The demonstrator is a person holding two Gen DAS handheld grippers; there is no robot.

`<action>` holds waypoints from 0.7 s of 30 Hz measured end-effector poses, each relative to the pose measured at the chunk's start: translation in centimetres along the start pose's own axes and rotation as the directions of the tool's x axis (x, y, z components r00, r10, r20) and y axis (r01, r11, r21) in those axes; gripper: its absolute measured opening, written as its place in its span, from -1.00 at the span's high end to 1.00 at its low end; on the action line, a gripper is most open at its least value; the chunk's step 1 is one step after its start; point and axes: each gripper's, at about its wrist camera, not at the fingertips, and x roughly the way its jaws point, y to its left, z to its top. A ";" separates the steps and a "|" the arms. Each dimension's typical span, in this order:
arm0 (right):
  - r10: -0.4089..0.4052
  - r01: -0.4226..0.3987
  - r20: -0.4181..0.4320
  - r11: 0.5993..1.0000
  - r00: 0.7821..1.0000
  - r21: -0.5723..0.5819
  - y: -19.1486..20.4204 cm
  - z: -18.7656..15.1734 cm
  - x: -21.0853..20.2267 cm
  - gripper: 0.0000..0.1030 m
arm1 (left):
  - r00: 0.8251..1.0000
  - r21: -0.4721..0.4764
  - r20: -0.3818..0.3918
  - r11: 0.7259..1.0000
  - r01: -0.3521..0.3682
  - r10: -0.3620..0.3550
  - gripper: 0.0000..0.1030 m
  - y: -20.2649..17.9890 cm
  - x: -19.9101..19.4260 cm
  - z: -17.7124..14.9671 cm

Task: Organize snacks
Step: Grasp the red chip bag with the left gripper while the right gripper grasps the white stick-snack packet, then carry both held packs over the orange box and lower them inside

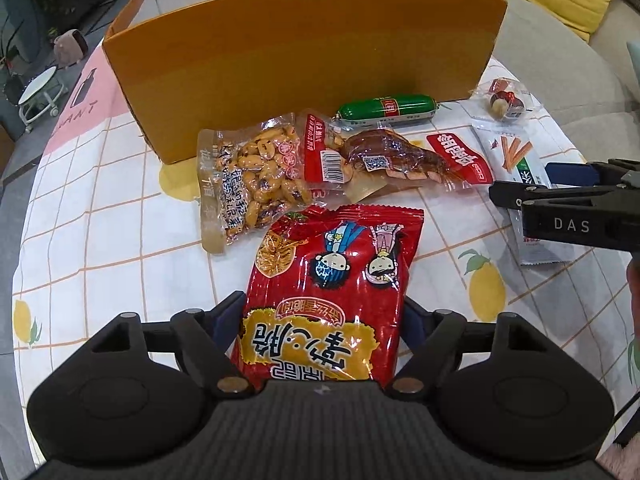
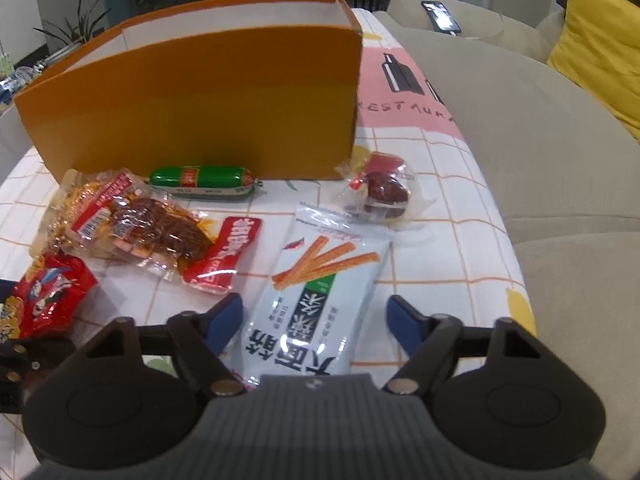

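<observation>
Now | left claw [image 1: 324,312] tilted down, wide astride red bag [image 1: 332,280]; right claw [image 2: 314,312] down-tilted, wide astride white packet [image 2: 320,300]

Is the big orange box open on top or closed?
Open. The orange box has no lid or flaps over it, and its white inner walls show above the rim. Whether anything is inside, cannot tell.
</observation>
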 end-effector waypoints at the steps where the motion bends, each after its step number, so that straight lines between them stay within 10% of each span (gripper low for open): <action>1: 0.005 -0.005 0.004 1.000 1.000 -0.007 0.1 0.0 -0.1 -0.18 | 1.000 -0.009 -0.002 1.000 -0.005 0.005 -0.69 -0.1 0.0 0.0; 21: 0.117 -0.117 0.041 0.993 0.992 -0.025 0.3 -0.8 -7.2 0.02 | 0.991 -0.177 0.131 0.983 0.056 -0.032 -0.58 -0.5 -7.0 0.1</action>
